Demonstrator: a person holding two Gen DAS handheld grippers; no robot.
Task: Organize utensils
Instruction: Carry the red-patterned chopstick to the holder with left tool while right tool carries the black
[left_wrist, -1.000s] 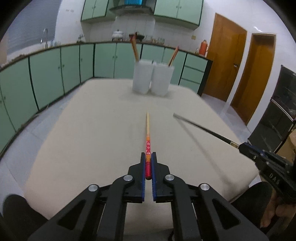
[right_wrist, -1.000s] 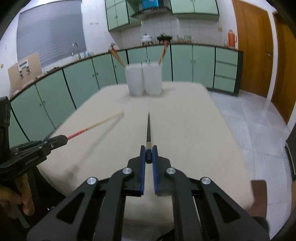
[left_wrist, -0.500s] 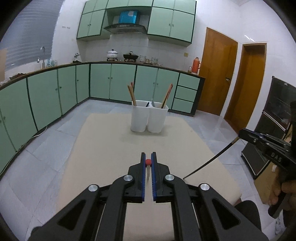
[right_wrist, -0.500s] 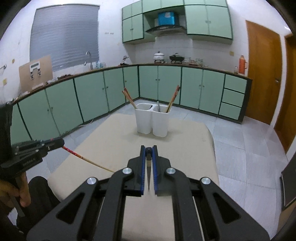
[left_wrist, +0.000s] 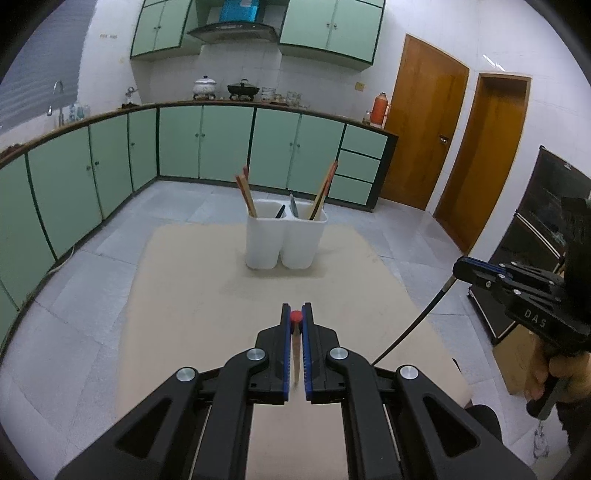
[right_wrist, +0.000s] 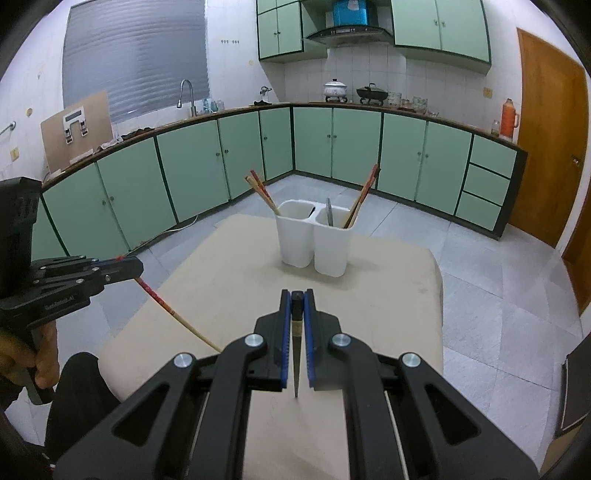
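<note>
Now left gripper (left_wrist: 295, 325) fingers clamp red chopstick (right_wrist: 162, 300), right gripper (right_wrist: 297, 301) black chopstick (left_wrist: 413, 325); both tips down.

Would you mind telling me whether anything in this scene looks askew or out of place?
Nothing is spilled or damaged. The white holder stands upright on the table. Each gripper holds one chopstick pointing downward: left gripper the red-ended chopstick, right gripper the black chopstick.

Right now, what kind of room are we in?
A home kitchen, most likely. Green cabinets run under a counter with a sink tap, pots sit below a range hood, and a utensil holder stands on the table.
</note>
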